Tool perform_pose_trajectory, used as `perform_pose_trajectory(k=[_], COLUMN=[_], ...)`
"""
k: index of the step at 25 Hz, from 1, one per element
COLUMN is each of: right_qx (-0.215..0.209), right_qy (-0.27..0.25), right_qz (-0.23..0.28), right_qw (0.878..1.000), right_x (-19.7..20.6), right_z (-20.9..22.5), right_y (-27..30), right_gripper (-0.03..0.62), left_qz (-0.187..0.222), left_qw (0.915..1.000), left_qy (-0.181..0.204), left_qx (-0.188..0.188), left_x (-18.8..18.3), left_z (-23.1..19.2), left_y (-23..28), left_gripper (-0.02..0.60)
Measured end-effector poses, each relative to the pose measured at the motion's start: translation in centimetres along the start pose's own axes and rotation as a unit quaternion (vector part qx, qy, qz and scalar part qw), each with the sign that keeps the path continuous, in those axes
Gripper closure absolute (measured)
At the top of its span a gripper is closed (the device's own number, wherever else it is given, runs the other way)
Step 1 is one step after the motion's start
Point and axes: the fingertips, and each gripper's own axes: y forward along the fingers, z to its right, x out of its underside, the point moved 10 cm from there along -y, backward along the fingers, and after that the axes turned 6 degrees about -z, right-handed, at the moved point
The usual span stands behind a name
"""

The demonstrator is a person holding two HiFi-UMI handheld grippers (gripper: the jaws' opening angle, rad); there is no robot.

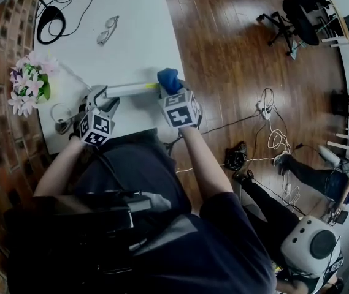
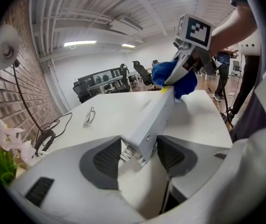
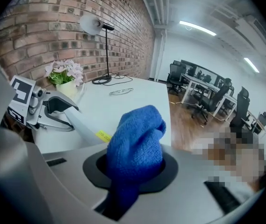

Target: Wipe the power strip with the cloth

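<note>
A long white power strip (image 1: pixel 131 89) is held off the white table (image 1: pixel 131 35), its left end clamped in my left gripper (image 1: pixel 102 103). In the left gripper view both pads press the strip's (image 2: pixel 154 120) sides, and my left gripper (image 2: pixel 140 153) is shut on it. My right gripper (image 1: pixel 173 94) is shut on a bunched blue cloth (image 1: pixel 168 79), which rests on the strip's right end near a yellow label. The cloth (image 3: pixel 137 148) bulges out between the pads of my right gripper (image 3: pixel 135 169), and the strip (image 3: pixel 83 127) runs off to the left behind it.
A pot of pink flowers (image 1: pixel 30 81) stands at the table's left edge. Farther back lie a pair of glasses (image 1: pixel 107 29) and a lamp base with its black cord (image 1: pixel 51 20). A cable (image 1: pixel 61 112) coils by the left gripper. Wooden floor (image 1: pixel 235 54) lies to the right.
</note>
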Motion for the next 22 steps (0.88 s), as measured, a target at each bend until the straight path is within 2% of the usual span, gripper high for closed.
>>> perform_pose_trajectory(k=[4, 9, 15, 22], right_qx=[0.008, 0.013, 0.033, -0.005], right_qy=[-0.026, -0.018, -0.064, -0.119], right_qz=[0.001, -0.01, -0.019, -0.002], right_qw=[1.0, 1.0, 0.997, 0.993], right_x=[-0.7, -1.4, -2.1, -4.1], right_z=[-1.0, -1.0, -2.1, -5.8], right_y=[0.3, 0.7, 1.0, 2.1], right_gripper=[0.526, 0.53, 0.534, 0.536], left_qz=[0.001, -0.001, 0.0, -0.008], left_qw=[1.0, 0.9999, 0.9997, 0.9998], left_qy=[0.0, -0.004, -0.004, -0.001], left_qx=[-0.008, -0.017, -0.022, -0.018], left_x=[0.1, 0.1, -0.1, -0.4], left_z=[0.0, 0.1, 0.1, 0.0], left_y=[0.3, 0.4, 0.6, 0.5], left_gripper=[0.321, 0.319, 0.316, 0.314])
